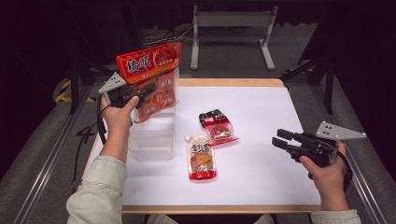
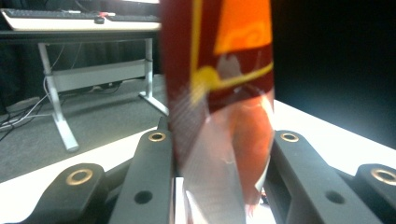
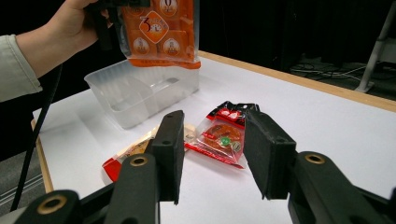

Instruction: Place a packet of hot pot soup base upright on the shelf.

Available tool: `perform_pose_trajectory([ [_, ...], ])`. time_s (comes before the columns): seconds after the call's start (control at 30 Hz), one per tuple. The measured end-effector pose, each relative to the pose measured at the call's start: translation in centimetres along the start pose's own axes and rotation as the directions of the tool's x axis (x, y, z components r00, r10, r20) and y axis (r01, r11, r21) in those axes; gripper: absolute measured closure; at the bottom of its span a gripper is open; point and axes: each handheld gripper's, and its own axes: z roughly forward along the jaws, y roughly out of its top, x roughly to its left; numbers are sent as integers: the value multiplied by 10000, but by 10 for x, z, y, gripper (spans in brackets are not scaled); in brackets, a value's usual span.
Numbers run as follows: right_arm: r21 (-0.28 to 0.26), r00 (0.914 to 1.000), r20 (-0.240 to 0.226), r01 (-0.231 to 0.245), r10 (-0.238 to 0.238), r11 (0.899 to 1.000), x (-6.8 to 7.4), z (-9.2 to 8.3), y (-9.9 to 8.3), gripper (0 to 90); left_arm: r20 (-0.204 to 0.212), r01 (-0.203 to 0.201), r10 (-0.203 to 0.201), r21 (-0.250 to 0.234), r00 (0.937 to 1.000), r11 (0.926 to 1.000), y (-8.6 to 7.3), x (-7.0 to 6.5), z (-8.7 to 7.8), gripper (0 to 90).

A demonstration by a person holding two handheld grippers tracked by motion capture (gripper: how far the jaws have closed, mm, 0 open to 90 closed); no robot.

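Right gripper (image 1: 283, 138) waits with jaws apart, empty; left gripper (image 1: 145, 92) clamps an orange snack bag (image 1: 152, 79) above the clear plastic bin (image 1: 154, 135), which should be lowered straight in

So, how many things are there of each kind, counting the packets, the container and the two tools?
Food packets: 3 – big orange packet held above the container, pale sauce pouch and small red-black packet on the table.
Clear plastic containers: 1.
Tools: 2 – left tool, right tool.
Total: 6.
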Motion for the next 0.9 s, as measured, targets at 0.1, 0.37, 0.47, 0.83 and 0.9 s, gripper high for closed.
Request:
perform_pose_trajectory([
  [0.1,-28,10000,-5,-31,31,10000,0,-1,0,592,-73,51,-51,43,10000,10000,-3,2,0,714],
  [0.37,88,9999,-94,-33,34,10000,0,1,-1,601,-134,19,-16,214,9999,9998,-10,4,1,714],
  [0.47,92,9999,-86,-55,56,9999,0,1,-1,601,-218,48,-42,287,9998,9996,-12,5,-1,714],
  [0.83,173,9998,-195,-59,62,9998,2,5,-2,602,-431,316,-304,288,9986,9991,-21,8,-6,714],
  [0.9,154,9997,-213,-73,76,9999,1,5,-2,602,-478,250,-230,413,9986,9988,-22,9,-5,714],
])
